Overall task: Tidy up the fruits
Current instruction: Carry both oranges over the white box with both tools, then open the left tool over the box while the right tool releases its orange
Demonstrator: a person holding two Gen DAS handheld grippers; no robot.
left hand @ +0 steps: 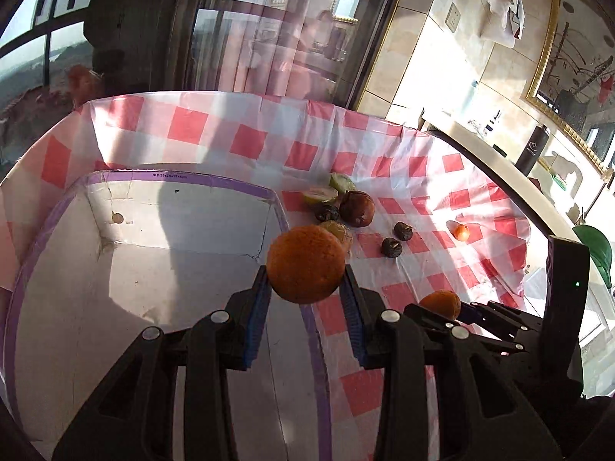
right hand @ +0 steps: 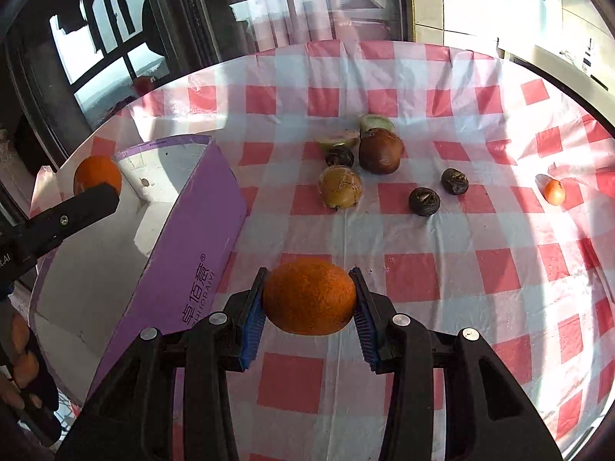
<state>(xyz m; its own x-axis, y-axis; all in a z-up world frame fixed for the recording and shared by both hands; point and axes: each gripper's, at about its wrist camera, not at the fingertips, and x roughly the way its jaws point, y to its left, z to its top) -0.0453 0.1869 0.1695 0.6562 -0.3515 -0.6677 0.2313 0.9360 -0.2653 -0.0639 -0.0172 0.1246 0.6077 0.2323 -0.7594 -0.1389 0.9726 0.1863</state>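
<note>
At the bottom of the left wrist view, the left gripper [left hand: 305, 288] is clamped on an orange [left hand: 306, 264], its blue pads [left hand: 256, 320] pressing both sides of the fruit. This orange hangs over the right wall of a white-lined box with a purple rim [left hand: 316, 349], which fills the lower left of that frame; the box interior appears bare of fruit.

At the bottom of the right wrist view, the right gripper [right hand: 309, 299] is likewise clamped on a second orange [right hand: 309, 296], held above the pink-and-white checked tablecloth [right hand: 442, 280] just right of the box's purple outer wall [right hand: 192, 253]. At the left edge of this view the left gripper's black finger and its orange [right hand: 98, 174] show above the box.

Farther up, in the middle of the right wrist view, loose fruit lies on the cloth: a yellowish round fruit [right hand: 340, 187], 2 small dark fruits [right hand: 423, 201] near each other to its right, a third dark one [right hand: 339, 156] just above it, and a large brown fruit [right hand: 380, 151] beside that. Touching the back of this group are 2 pale green cut pieces [right hand: 338, 139]. A small orange fruit [right hand: 554, 191] sits well apart at the right edge.

Beyond the table, the upper part of both frames shows windows and a sheer curtain [right hand: 307, 4].
</note>
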